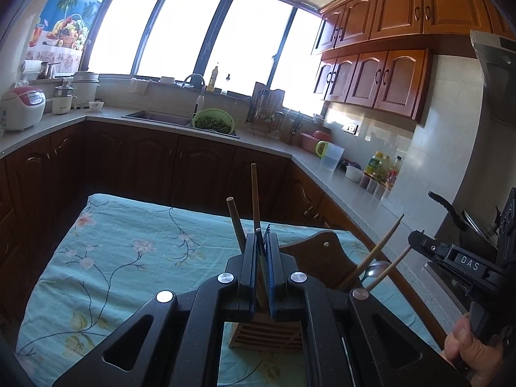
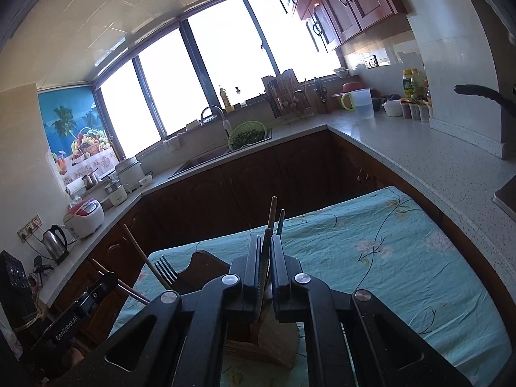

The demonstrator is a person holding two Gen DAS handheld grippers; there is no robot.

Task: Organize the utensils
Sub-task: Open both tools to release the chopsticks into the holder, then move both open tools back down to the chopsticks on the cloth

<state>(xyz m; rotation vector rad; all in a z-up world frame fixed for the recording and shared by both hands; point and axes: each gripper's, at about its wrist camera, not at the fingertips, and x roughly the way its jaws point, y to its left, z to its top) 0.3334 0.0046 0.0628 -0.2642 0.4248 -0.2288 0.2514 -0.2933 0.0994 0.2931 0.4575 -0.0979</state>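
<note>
Floral teal cloth (image 1: 129, 258) covers the table amid kitchen counters (image 2: 403, 148).

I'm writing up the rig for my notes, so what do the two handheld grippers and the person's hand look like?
Both grippers are matte black plastic with angular linkage arms and round silver pivot bolts. The left gripper has blue ribbed pads; the right gripper has black ribbed pads. White lettering reads "DAS" on one body and "GenRobot.AI" on the other. The person's right hand is bare.
</note>
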